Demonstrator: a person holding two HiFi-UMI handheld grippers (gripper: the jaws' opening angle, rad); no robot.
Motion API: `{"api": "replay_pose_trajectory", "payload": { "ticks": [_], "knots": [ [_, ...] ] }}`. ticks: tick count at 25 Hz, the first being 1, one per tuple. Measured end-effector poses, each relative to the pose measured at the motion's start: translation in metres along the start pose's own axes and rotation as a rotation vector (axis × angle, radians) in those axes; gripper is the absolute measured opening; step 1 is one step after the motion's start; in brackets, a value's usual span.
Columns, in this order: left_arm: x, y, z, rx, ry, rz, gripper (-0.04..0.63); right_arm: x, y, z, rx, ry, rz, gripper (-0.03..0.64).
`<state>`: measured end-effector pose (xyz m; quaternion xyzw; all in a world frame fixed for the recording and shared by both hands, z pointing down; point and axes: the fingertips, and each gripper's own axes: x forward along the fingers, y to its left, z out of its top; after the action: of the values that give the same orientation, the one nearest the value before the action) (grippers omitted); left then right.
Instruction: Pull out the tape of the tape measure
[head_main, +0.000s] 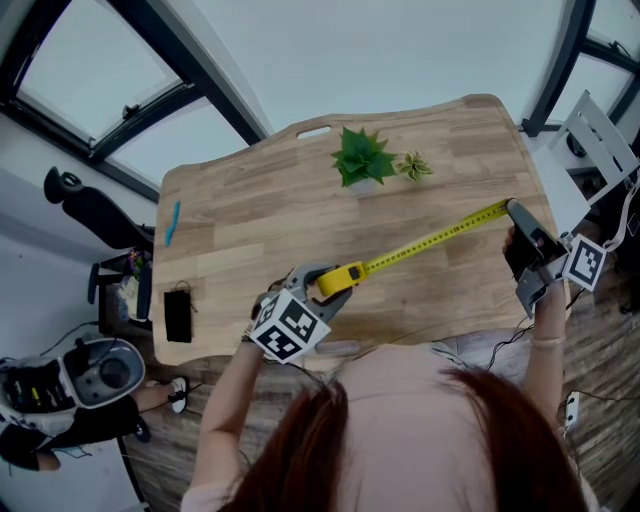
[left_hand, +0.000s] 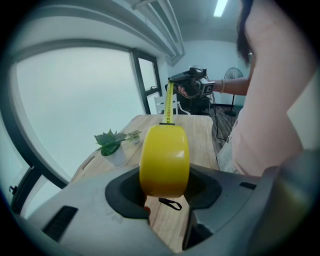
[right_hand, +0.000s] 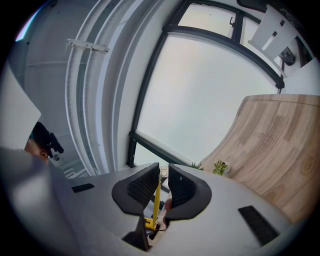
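My left gripper (head_main: 325, 285) (left_hand: 164, 187) is shut on the yellow tape measure case (head_main: 340, 278) (left_hand: 164, 160) over the near middle of the wooden table (head_main: 250, 210). The yellow tape (head_main: 435, 239) (left_hand: 169, 102) runs out taut from the case, up and to the right, to my right gripper (head_main: 512, 208) (right_hand: 160, 182). That gripper is shut on the tape's end (right_hand: 156, 192) above the table's right edge; the metal end hook (right_hand: 162, 173) shows between the pads.
A small potted green plant (head_main: 360, 160) and a smaller plant (head_main: 414, 166) stand at the table's far middle. A blue pen (head_main: 172, 222) and a black flat object (head_main: 178, 315) lie at the left end. A chair (head_main: 95, 215) and a robot vacuum (head_main: 95, 375) are left of the table.
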<state>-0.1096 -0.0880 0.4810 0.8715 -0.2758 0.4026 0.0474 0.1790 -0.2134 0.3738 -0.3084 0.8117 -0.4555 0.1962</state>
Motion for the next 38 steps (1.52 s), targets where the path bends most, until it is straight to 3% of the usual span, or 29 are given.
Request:
{"api": "replay_pose_trajectory", "payload": {
  "ticks": [38],
  "knots": [
    [0.011, -0.002, 0.015, 0.004, -0.024, -0.02, 0.166, 0.034, 0.004, -0.043, 0.056, 0.073, 0.039, 0.051]
  ]
}}
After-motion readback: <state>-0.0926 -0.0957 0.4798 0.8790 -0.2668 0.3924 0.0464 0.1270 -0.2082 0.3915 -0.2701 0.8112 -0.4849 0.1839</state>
